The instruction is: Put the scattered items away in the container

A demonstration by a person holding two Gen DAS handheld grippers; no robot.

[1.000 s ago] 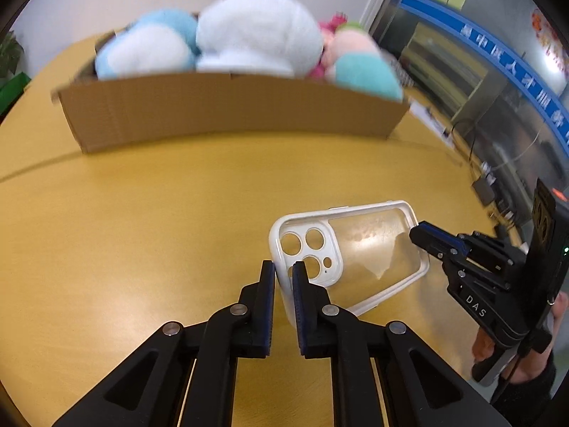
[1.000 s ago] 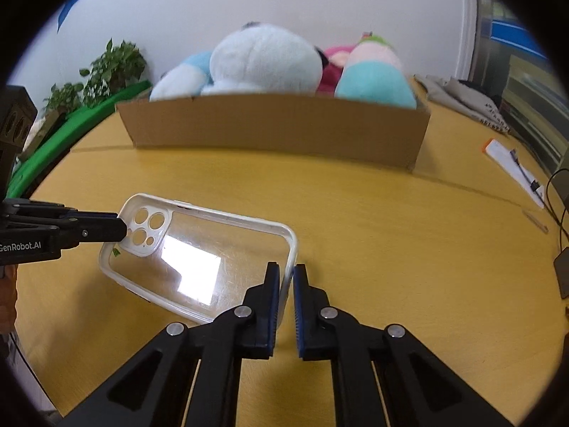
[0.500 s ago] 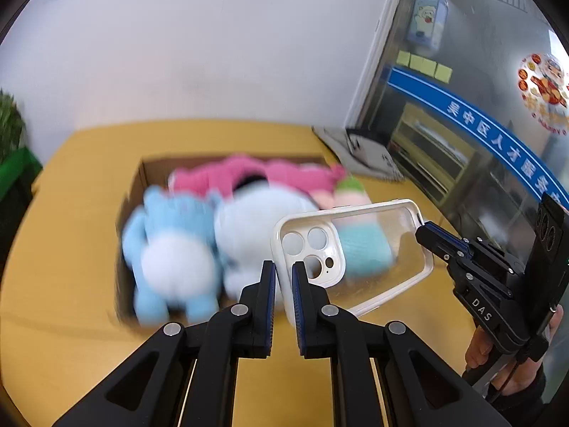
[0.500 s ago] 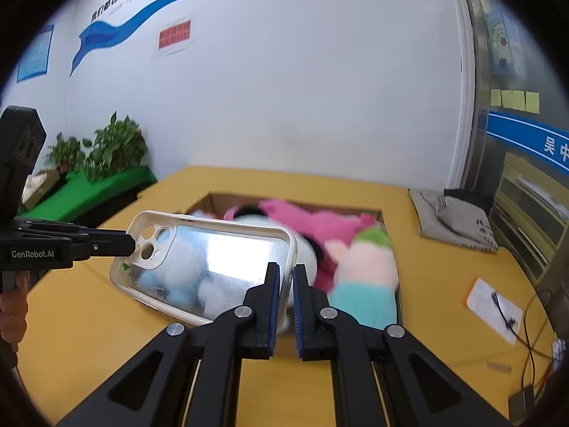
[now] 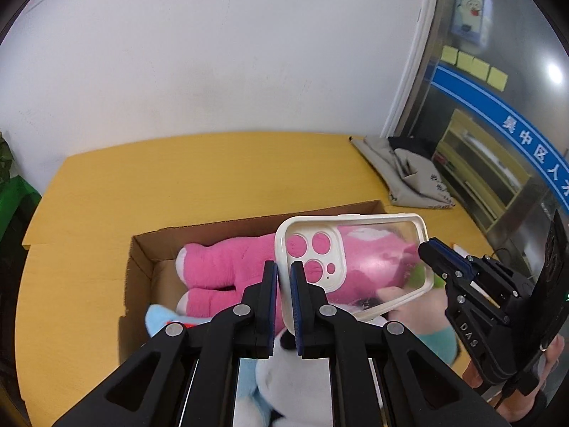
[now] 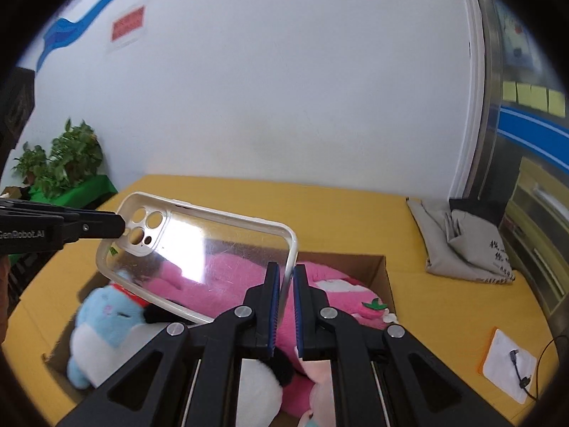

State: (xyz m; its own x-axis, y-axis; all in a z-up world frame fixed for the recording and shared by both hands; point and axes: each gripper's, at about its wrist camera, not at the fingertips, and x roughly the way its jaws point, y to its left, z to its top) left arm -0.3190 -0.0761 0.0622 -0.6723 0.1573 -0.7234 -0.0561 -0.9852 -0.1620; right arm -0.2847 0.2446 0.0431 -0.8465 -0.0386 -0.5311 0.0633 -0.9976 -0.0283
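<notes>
Clear plastic, white rim: phone case (image 5: 355, 267), held in the air over the open box, tilted, camera cut-outs toward the left gripper's end.
Left gripper (image 5: 283, 277): fingers nearly together, pinching the case's rim at the camera-hole end — blue pads on both sides of the edge.
Right gripper (image 6: 285, 281): fingers nearly together as well, clamped on the rim at the opposite short end of the case (image 6: 199, 245).
Seen from the other side: right gripper (image 5: 432, 252) reaching the case's far end in the left wrist view; left gripper (image 6: 121, 226) touching the camera-hole corner in the right wrist view.
Cardboard box (image 6: 386, 281): open-topped, on the yellow table (image 5: 177, 185), directly below the case.
Inside the box: pink plush toy (image 5: 227, 263) lying lengthwise; light blue plush toy (image 6: 103, 323) with white belly at the left end; white plush with black patches nearest the cameras, partly hidden behind the gripper fingers.
Grey folded cloth bag (image 6: 458, 245): on the table beyond the box, well apart from it — black lettering on it, too small to read.
Orange-edged white card with a cable (image 6: 508, 364): on the table right of the box.
Potted green plant (image 6: 60, 156): beyond the table's left edge, against the white wall.
</notes>
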